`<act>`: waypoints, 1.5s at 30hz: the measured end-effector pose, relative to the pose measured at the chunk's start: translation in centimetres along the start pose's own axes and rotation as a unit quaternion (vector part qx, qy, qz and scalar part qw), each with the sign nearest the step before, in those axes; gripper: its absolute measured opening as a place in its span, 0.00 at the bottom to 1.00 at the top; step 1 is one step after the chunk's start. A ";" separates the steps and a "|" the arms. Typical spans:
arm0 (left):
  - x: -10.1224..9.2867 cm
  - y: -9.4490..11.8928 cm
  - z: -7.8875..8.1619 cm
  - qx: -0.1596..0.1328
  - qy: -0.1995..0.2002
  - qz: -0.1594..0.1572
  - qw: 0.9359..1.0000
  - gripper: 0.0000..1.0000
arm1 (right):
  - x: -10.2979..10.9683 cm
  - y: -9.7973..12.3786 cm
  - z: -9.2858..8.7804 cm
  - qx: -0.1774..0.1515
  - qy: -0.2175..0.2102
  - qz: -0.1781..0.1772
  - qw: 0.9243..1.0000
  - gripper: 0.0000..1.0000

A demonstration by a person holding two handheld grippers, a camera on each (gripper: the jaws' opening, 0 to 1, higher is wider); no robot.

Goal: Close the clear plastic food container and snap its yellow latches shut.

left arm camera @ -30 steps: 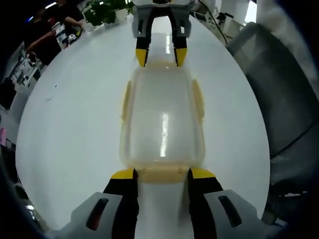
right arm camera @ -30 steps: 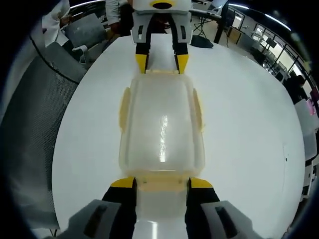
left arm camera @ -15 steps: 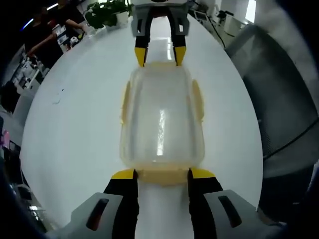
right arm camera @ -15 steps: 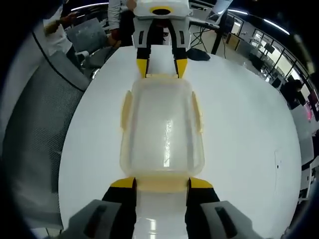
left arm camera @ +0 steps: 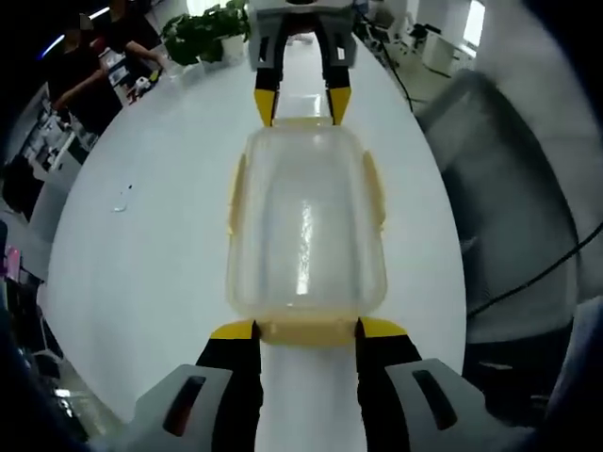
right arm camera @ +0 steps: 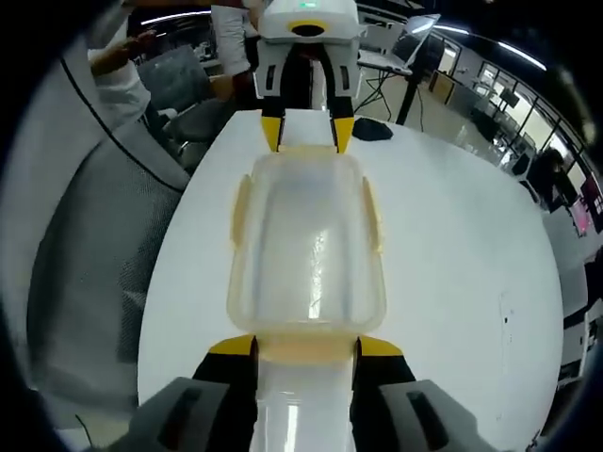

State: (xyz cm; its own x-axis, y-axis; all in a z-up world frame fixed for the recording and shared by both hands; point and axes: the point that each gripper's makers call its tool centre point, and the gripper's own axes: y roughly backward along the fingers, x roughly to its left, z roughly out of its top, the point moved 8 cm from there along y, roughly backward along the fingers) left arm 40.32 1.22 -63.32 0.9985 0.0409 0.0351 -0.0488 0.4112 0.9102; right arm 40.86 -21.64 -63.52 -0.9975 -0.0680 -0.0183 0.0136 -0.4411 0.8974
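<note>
The clear plastic container (left arm camera: 306,226), lid on, hangs between my two grippers above the white table (left arm camera: 141,235). In the left gripper view, my left gripper (left arm camera: 306,330) is shut on the container's near end, its yellow-tipped jaws on either side of the yellow end latch. My right gripper (left arm camera: 294,104) holds the far end the same way. The side latches (left arm camera: 375,193) lie against the container's long walls. In the right gripper view the same container (right arm camera: 306,235) sits between my right gripper (right arm camera: 306,347) below and my left gripper (right arm camera: 308,132) beyond.
A grey mesh chair (left arm camera: 528,188) stands at the table's right edge, and a potted plant (left arm camera: 203,24) stands at the far end. In the right gripper view a mesh chair (right arm camera: 85,282) lies left of the table (right arm camera: 452,245), with people (right arm camera: 122,66) behind it.
In both views the table has shrunk and dropped away while the container keeps its place between the jaws. Both grippers have risen together with the container.
</note>
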 end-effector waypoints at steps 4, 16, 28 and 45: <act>-0.2 0.4 1.5 -0.006 0.000 0.003 1.000 0.36 | 0.4 1.5 -0.7 0.001 0.003 -0.005 1.000 0.36; -0.8 -0.6 6.3 -0.001 -0.013 0.002 1.000 0.36 | 1.6 4.6 -4.2 0.006 -0.010 -0.009 1.000 0.36; -1.6 -1.9 9.9 -0.004 -0.007 0.003 1.000 0.36 | 2.4 6.6 -7.5 0.008 -0.006 -0.010 1.000 0.36; -1.1 -5.2 15.5 -0.005 -0.011 0.005 1.000 0.36 | 2.1 9.0 -13.7 0.007 -0.008 -0.010 1.000 0.36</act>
State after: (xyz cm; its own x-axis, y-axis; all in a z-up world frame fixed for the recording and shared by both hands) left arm 39.82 -15.09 -61.71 0.9982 0.0251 0.0543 -0.0598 0.4193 0.9059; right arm 39.79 -38.00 -61.51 -0.9985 -0.0446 -0.0302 -0.0081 -0.4292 0.9032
